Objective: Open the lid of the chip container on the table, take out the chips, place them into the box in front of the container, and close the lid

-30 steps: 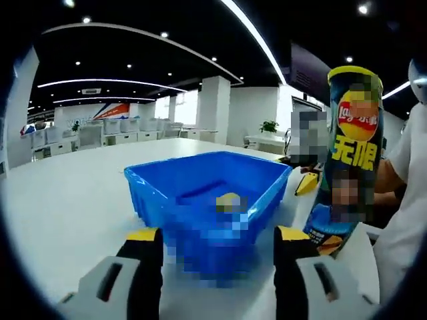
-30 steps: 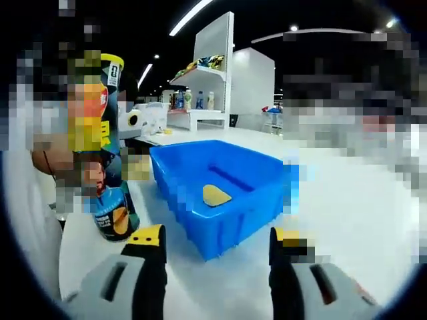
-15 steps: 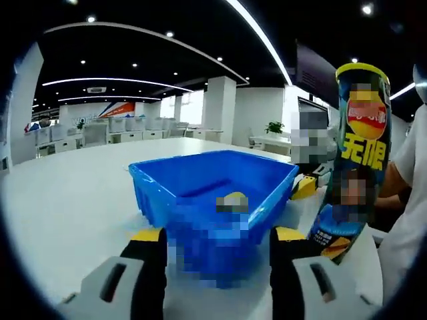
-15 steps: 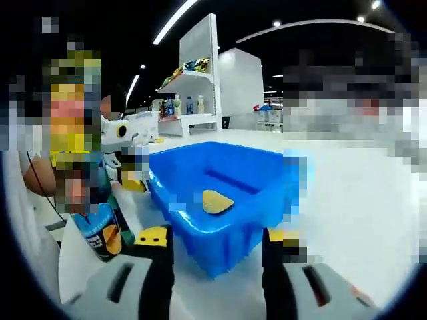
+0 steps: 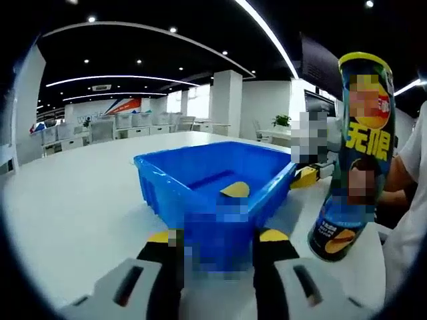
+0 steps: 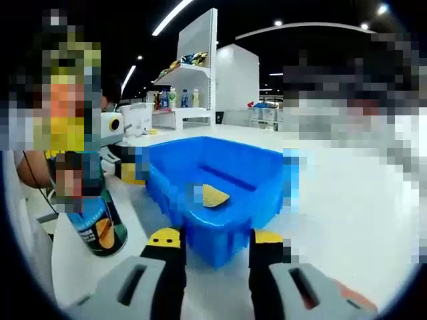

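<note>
Chip container [image 5: 355,157] stands upright on the white table [image 5: 73,200], just beside the blue box [image 5: 200,180], to the right of it in left gripper view; in right gripper view it [image 6: 83,157] is to the box's left. Lid end at top, can't tell if lid is on.

Near: left gripper [image 5: 217,243] low in its view, jaws apart w/ a moderate gap, nothing held; tips close to the box's near wall, can't tell if touching. Right gripper [image 6: 217,240] same: jaws apart, empty, tips at the near corner of the box [image 6: 227,180].

Mid: one yellow chip [image 5: 235,190] lies on the box floor, also seen in right gripper view [image 6: 213,195]. A person's white sleeve [image 5: 407,220] is at the right edge behind the container.

Far: white shelf unit [image 6: 193,87] w/ bottles and packets; office desks and ceiling strip lights further back.
</note>
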Available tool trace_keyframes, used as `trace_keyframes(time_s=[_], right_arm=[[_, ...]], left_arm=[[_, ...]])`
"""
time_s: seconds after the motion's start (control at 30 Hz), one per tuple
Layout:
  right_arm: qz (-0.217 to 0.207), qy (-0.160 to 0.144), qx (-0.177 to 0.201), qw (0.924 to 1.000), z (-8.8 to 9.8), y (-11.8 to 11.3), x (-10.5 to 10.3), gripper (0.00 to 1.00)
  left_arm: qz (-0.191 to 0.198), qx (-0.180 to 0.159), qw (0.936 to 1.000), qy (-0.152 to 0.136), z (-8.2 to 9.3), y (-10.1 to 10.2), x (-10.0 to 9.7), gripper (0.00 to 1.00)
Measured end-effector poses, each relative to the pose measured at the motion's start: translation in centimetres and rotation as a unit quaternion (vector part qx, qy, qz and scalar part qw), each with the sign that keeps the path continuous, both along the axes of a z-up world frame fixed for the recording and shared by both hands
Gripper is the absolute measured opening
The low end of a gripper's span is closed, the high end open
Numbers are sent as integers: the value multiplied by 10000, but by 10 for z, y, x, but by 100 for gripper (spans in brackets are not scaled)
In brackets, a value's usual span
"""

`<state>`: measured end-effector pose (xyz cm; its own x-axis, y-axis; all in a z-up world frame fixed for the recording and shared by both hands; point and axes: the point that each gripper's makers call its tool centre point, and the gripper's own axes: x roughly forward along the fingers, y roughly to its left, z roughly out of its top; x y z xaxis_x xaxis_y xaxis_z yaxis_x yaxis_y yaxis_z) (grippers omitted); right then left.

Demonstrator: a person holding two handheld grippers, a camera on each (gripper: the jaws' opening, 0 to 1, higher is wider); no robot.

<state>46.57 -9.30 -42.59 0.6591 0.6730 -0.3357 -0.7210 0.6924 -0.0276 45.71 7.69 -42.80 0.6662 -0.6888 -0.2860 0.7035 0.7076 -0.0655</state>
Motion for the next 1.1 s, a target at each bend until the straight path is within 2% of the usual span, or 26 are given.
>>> trace_keyframes(time_s=[0.67,0.87,1.0,1.1], right_arm=[[96,-180,-93,9997,1,6,-2,33],[102,-184,-178,9996,3,6,-3,33],[89,-180,-94,9998,13,6,2,33],[103,-301,-140,9994,19,8,5,33]], left_arm=[[87,138,9996,-250,2,4,-6,36],[84,224,9991,-359,10,3,-7,36],[108,138,9992,-364,17,4,-4,36],[114,124,9989,-433,22,5,-1,36]])
